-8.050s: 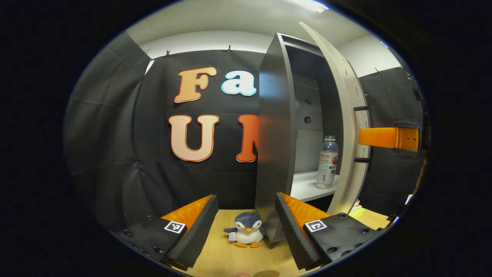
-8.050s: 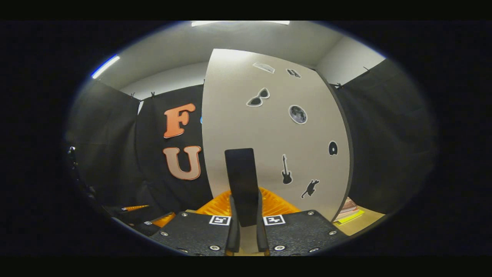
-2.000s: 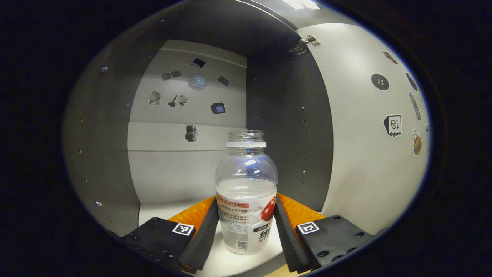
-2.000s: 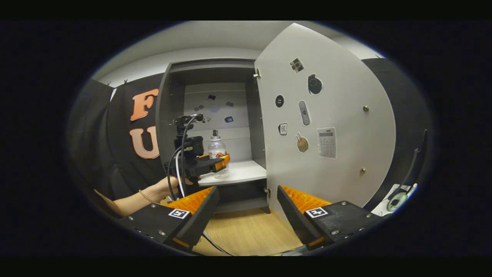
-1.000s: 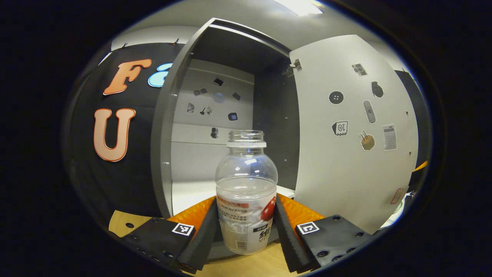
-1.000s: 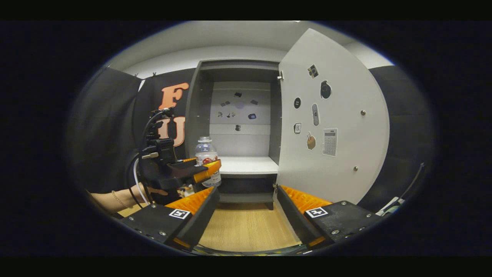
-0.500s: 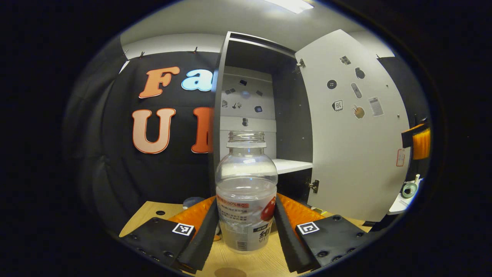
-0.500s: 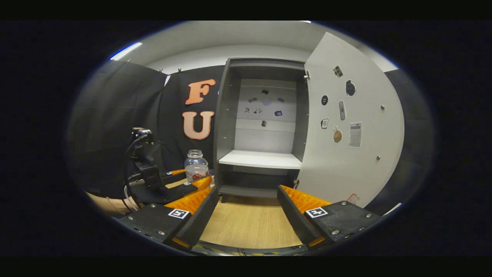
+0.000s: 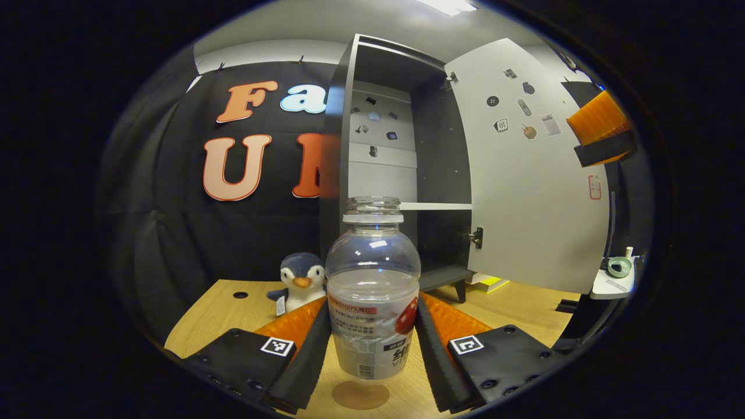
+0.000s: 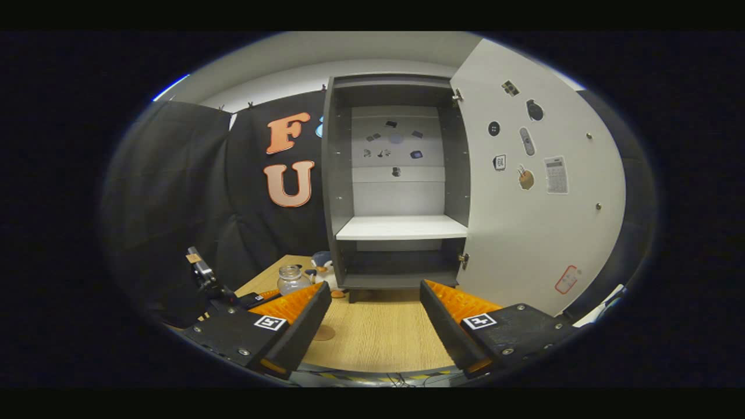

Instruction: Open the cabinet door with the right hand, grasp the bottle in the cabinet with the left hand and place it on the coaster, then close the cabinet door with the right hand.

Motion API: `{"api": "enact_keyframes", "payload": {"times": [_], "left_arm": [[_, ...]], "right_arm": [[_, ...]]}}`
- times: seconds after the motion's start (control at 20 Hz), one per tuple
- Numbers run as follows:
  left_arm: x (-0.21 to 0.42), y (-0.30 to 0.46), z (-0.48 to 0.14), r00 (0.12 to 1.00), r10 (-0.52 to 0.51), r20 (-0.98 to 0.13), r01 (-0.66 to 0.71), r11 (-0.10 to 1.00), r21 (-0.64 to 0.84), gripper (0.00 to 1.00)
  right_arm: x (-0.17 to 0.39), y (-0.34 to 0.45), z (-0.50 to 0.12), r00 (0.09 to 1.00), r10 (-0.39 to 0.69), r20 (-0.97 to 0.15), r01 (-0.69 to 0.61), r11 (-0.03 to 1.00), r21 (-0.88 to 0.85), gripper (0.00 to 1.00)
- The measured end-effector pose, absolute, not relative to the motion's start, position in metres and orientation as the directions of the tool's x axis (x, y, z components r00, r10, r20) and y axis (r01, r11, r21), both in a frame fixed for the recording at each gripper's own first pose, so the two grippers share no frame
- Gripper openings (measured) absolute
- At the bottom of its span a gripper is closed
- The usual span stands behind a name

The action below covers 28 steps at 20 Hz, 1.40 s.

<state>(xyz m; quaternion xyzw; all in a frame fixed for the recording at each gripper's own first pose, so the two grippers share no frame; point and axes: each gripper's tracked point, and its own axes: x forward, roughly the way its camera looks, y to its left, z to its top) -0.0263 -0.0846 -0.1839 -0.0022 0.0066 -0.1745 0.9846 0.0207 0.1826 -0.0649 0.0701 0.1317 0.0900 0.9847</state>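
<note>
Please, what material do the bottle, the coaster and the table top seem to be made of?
The bottle looks like clear plastic: the cabinet shows through it, and it wears a printed label. The coaster is a flat brown disc, perhaps cork or wood; I cannot tell which. The table top shows pale wood grain, possibly laminate.

Bottle (image 9: 372,291): clear, uncapped, white label with red fruit print and an orange band. Coaster (image 9: 360,394): plain brown. Table (image 10: 378,337): light wood grain. Cabinet (image 10: 340,174): dark grey carcass, white shelf; cabinet door (image 10: 547,233): pale grey, scattered stickers. Penguin toy (image 9: 301,279): blue-grey, white, orange beak.
</note>
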Motion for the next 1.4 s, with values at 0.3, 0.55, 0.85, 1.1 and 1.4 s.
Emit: {"api": "enact_keyframes", "payload": {"times": [0.3,0.55,0.85,1.1,1.4], "left_arm": [[-0.028,-0.077,-0.23,0.939,-0.343,-0.036,0.343,0.939,0.0,0.82],[-0.026,-0.07,-0.264,0.941,-0.335,-0.041,0.335,0.942,-0.005,0.82],[-0.008,-0.067,-0.287,0.945,-0.324,-0.049,0.325,0.946,0.011,0.82],[-0.004,-0.066,-0.297,0.943,-0.326,-0.065,0.326,0.945,-0.004,0.83],[-0.007,-0.063,-0.305,0.944,-0.319,-0.086,0.32,0.948,-0.004,0.85]], "right_arm": [[0.021,0.181,-0.077,0.946,0.149,-0.287,-0.108,0.982,0.153,0.94],[0.023,0.189,-0.085,0.934,0.156,-0.323,-0.104,0.979,0.173,0.95],[0.029,0.189,-0.108,0.913,0.136,-0.385,-0.08,0.984,0.157,0.95],[0.033,0.19,-0.11,0.911,0.129,-0.391,-0.071,0.985,0.158,0.95],[0.034,0.2,-0.116,0.905,0.14,-0.401,-0.079,0.983,0.164,0.94]]}}
